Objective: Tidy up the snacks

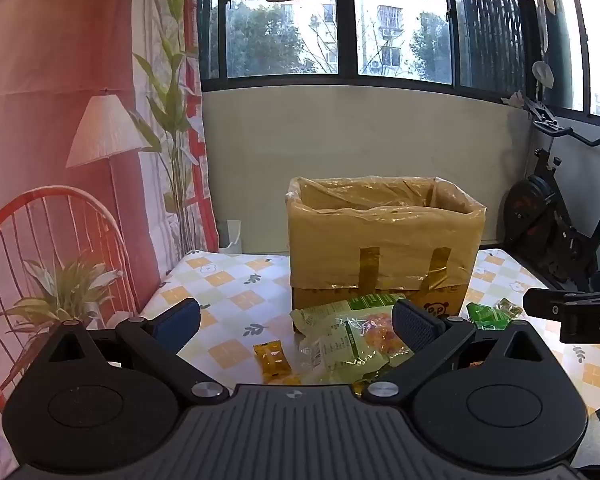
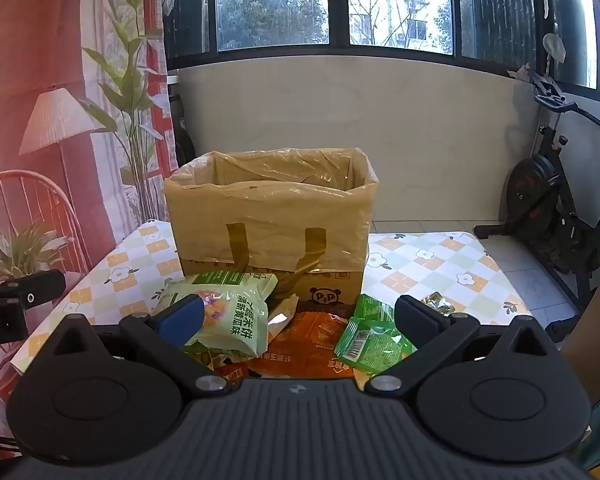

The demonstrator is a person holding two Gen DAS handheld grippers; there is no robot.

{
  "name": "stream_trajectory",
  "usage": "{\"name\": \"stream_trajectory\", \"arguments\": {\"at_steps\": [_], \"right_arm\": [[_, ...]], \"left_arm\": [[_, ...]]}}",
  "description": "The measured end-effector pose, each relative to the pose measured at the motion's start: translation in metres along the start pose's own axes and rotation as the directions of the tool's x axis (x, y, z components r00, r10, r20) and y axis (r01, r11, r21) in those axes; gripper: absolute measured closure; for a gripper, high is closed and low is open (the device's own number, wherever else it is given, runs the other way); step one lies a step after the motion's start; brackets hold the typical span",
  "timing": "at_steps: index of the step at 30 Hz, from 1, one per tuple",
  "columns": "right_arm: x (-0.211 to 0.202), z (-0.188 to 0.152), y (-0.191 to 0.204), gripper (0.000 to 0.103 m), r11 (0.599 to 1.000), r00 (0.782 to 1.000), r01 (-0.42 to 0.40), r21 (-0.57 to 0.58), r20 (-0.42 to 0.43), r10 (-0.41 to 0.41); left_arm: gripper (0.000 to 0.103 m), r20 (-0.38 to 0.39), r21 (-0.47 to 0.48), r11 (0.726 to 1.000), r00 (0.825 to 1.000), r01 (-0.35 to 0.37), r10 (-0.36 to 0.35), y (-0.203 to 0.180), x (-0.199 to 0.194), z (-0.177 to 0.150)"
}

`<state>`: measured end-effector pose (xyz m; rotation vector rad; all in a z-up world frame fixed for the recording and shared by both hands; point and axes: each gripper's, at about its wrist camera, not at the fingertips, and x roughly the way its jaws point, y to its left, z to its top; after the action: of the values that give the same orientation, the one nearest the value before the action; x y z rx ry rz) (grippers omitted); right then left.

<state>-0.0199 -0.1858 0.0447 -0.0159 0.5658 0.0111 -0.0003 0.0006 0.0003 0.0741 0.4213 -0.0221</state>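
A cardboard box (image 1: 384,240) lined with a plastic bag stands on the checked tablecloth (image 1: 228,296); the right wrist view shows the same box (image 2: 272,220). Snack packs lie in front of it: a pale green bag (image 1: 348,340) (image 2: 228,312), a small yellow sachet (image 1: 274,360), an orange pack (image 2: 308,344), green packets (image 2: 370,340) (image 1: 488,314) and a small crinkled wrapper (image 2: 438,302). My left gripper (image 1: 296,326) hovers open above the pale green bag and the yellow sachet. My right gripper (image 2: 298,318) is open over the pile, holding nothing.
A printed curtain (image 1: 80,140) hangs on the left. An exercise bike (image 2: 548,200) stands on the floor to the right of the table. Windows run along the back wall, with laundry hanging above. The other gripper's body (image 1: 580,312) shows at the right edge of the left view.
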Motion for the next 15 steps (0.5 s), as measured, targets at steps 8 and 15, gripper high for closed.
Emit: {"name": "stream_trajectory", "arguments": {"at_steps": [8,15], "right_arm": [[0.0009,0.0004,-0.0003,0.0,1.0,1.0,0.001,-0.001,-0.007,-0.001],[0.0012,0.0006,-0.0006,0.0,1.0,1.0,0.001,0.0,-0.008,-0.001]], "left_arm": [[0.0,-0.009,0.008,1.0,1.0,-0.001,0.001,0.0013,-0.0021,-0.0004],[0.0,-0.009,0.007,1.0,1.0,0.0,0.0,0.0027,-0.0031,-0.0003]]}}
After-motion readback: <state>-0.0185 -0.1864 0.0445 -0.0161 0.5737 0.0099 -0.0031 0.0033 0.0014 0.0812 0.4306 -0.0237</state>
